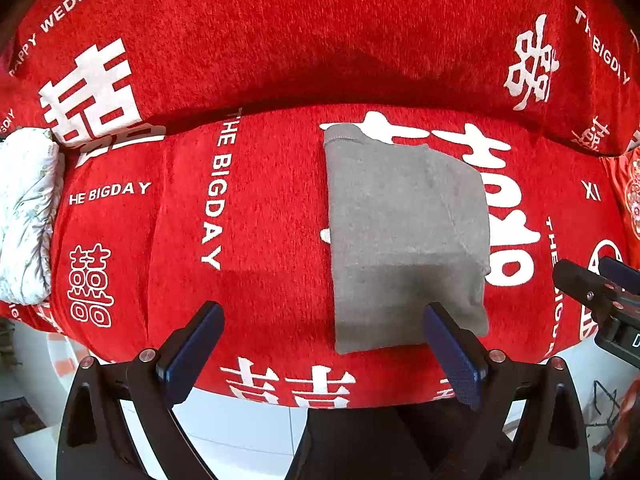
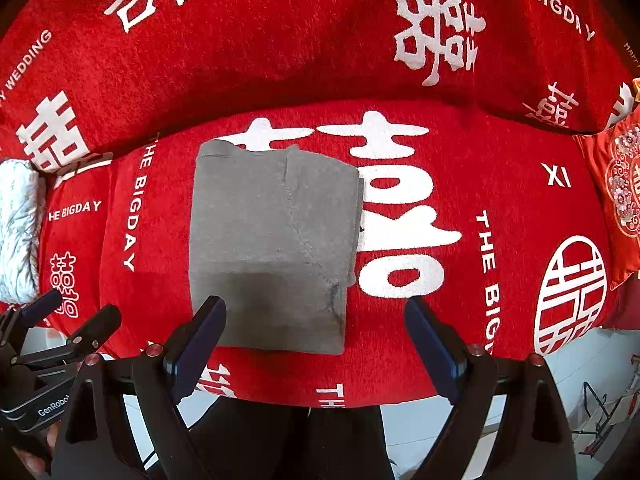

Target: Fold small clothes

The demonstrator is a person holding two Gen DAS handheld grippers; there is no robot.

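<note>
Far left: white quilted bundle (image 1: 26,216) at the edge of the red sofa cover (image 1: 260,216), cut off. Left hand-held gripper (image 1: 322,344) wide, holding nothing, above the grey garment (image 1: 404,236), folded into a rectangle on the seat. Right hand-held gripper (image 2: 316,338) wide too, empty, over the garment's near right corner. Likely risk: plush cover catching under a pad, dragging and undoing the fold; a pinch on the top layer alone peeling it open. Garment type hard to tell; layers underneath hidden; cushion (image 2: 616,200) at far right cut off
</note>
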